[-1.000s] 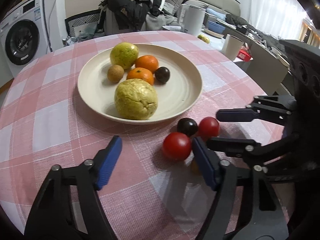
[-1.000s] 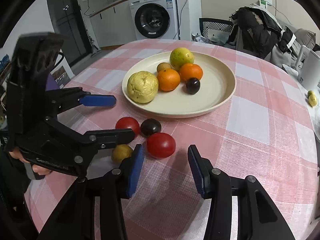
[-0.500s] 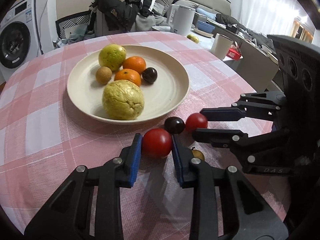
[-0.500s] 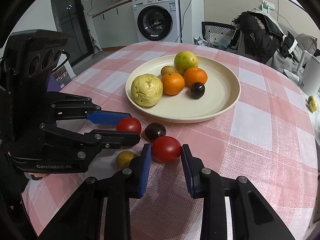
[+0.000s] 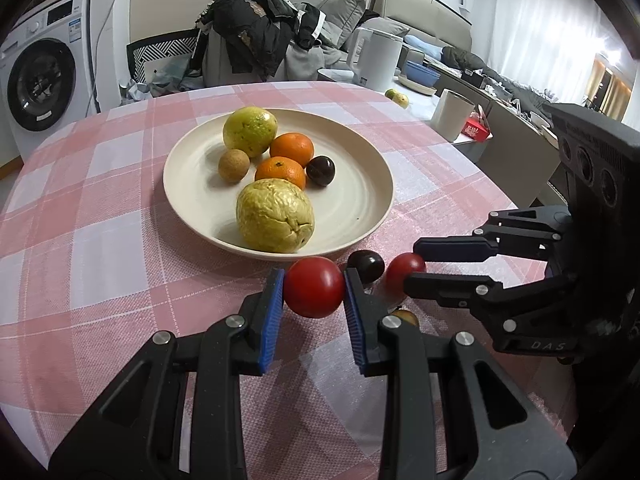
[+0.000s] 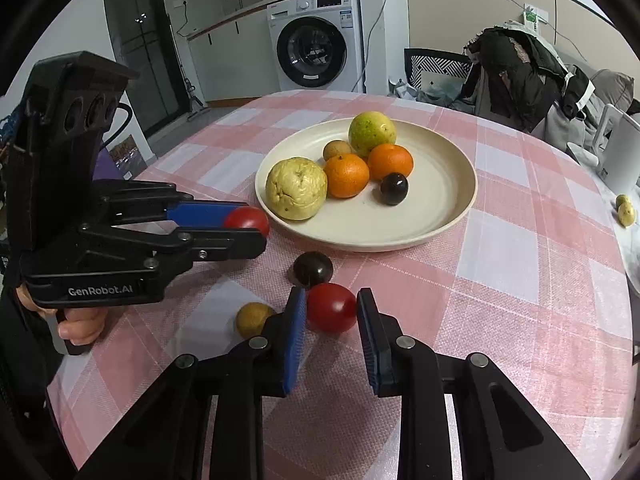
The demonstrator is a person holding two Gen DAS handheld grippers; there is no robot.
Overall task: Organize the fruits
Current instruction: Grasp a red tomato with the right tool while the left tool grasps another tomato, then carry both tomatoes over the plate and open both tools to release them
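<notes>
A cream plate (image 5: 360, 200) on the pink checked table holds several fruits: a wrinkled yellow one (image 5: 275, 216), two oranges, a green-yellow one, a small brown one and a dark plum. My left gripper (image 5: 314, 286) is shut on a red tomato (image 5: 314, 286), lifted by the plate's near rim. My right gripper (image 6: 331, 307) is shut on a second red tomato (image 6: 331, 307), which also shows in the left wrist view (image 5: 402, 270). A dark plum (image 6: 312, 269) and a small yellow-brown fruit (image 6: 253, 319) lie loose on the cloth between the grippers.
A white kettle (image 5: 378, 64) and a white cup (image 5: 452, 114) stand on a side table beyond the far right edge. A chair piled with clothes (image 5: 256, 40) stands behind the table. A washing machine (image 6: 316, 46) is at the back.
Both grippers closed onto their tomatoes. The left one has carried its tomato up and toward the plate rim; the right one has tightened around the other tomato.
</notes>
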